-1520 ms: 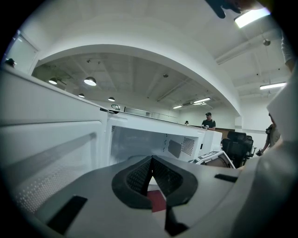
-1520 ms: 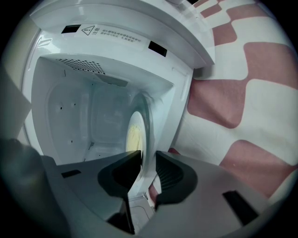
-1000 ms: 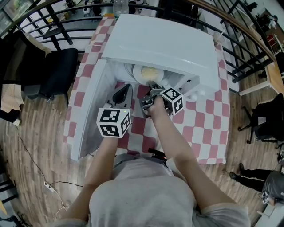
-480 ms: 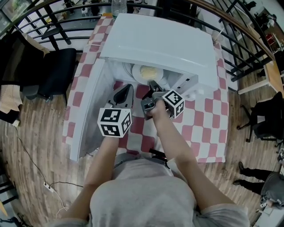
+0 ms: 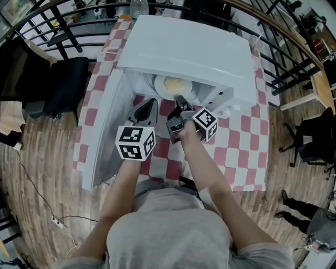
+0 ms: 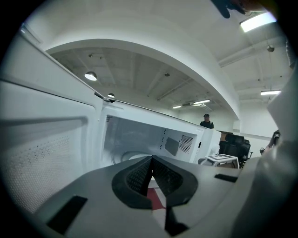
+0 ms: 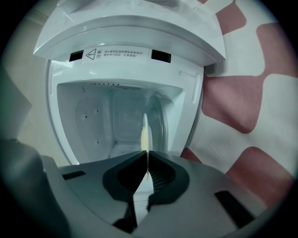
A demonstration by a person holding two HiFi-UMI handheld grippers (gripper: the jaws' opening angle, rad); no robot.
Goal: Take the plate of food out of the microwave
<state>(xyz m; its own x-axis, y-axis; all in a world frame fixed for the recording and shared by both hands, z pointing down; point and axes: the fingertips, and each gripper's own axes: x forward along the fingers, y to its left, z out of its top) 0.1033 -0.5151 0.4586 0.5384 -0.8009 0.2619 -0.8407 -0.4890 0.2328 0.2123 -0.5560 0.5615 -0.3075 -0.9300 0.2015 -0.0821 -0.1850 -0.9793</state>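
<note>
The white microwave (image 5: pixel 184 47) stands on a red-and-white checked table, its door (image 5: pixel 102 136) swung open to the left. Inside lies a white plate (image 5: pixel 176 85) with yellow food. My right gripper (image 5: pixel 179 103) reaches to the cavity's mouth and is shut on the plate's near rim. In the right gripper view the plate (image 7: pixel 145 132) shows edge-on, pinched between the pads. My left gripper (image 5: pixel 146 111) hovers just left of it, in front of the opening, shut with nothing in it. Its own view looks into the cavity (image 6: pixel 139 137) past the shut left gripper (image 6: pixel 151 173).
The open door walls off the left side. A black chair (image 5: pixel 73 79) stands left of the table, and a bottle (image 5: pixel 143 8) stands behind the microwave. Black railings ring the far side. A person (image 6: pixel 205 122) stands far off beyond the microwave.
My right gripper has drawn back slightly toward me at the plate's rim. The left gripper has hardly moved.
</note>
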